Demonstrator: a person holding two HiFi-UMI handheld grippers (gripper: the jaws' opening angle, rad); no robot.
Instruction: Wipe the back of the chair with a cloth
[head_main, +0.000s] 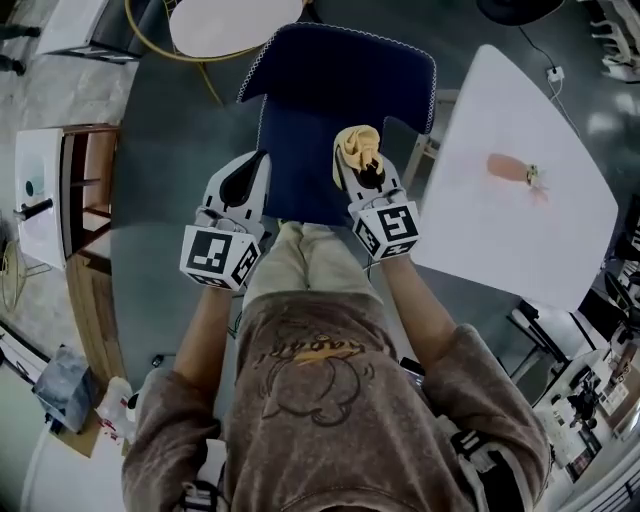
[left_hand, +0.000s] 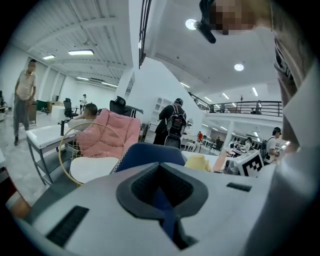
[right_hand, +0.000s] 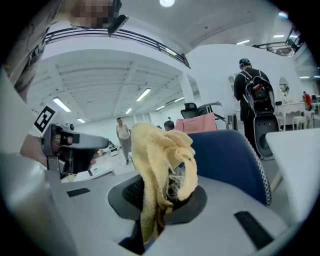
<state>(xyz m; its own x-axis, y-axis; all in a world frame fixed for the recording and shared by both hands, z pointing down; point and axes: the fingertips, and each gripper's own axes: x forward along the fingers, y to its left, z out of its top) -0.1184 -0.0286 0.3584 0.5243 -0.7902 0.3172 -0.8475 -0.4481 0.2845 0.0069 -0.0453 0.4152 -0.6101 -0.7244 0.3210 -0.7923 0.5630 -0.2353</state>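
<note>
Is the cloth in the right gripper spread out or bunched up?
Bunched up. The yellow cloth stands in a crumpled wad from the right gripper, whose jaws are shut on its lower folds.

head view looks steeply down from above; both gripper views face forward, close, sharing the chair (head_main: 335, 110)

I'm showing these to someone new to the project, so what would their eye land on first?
Most likely the bunched yellow cloth, clamped in the jaws of the right gripper at the dark blue chair back, in the centre of the head view. Next comes the left gripper alongside at the chair's left edge, jaws together, and then the big white table at the right.
</note>
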